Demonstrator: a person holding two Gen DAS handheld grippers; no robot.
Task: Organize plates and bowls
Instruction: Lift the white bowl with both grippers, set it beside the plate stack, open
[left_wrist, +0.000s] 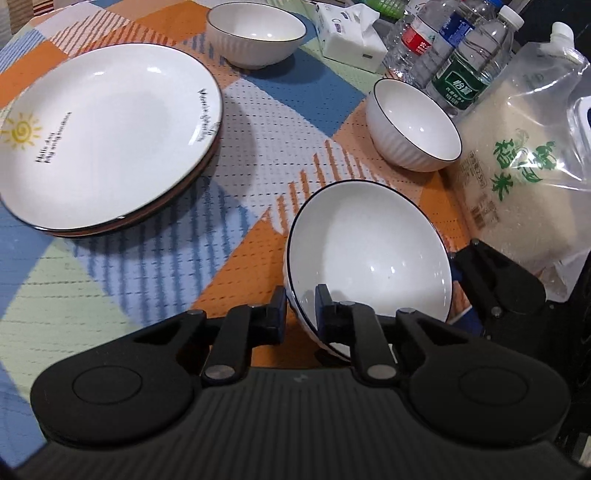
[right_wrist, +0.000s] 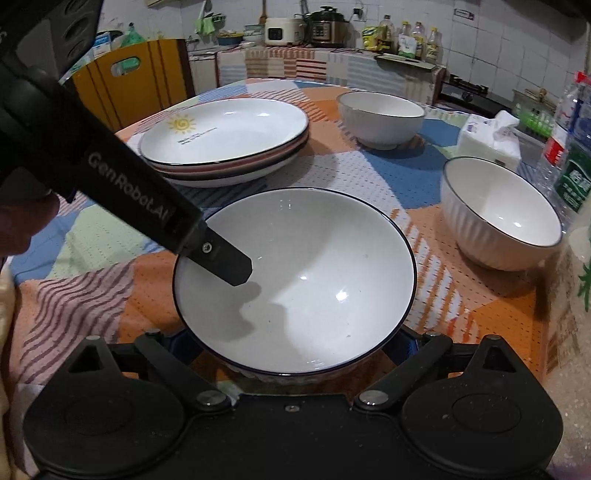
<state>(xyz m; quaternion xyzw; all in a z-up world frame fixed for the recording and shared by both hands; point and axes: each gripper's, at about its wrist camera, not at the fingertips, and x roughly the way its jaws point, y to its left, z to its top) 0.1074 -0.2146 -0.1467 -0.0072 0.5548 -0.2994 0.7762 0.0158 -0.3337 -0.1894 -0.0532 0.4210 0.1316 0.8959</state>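
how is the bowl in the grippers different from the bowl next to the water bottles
The gripped bowl is tilted, while the bowl by the bottles sits flat. The left gripper pinches the first's rim; the second is untouched. Both are white, ribbed outside and dark-rimmed.

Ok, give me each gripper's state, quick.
Left gripper: shut on the rim of the near bowl.
Right gripper: fingers spread wide either side of the same bowl; whether they press it cannot be told.
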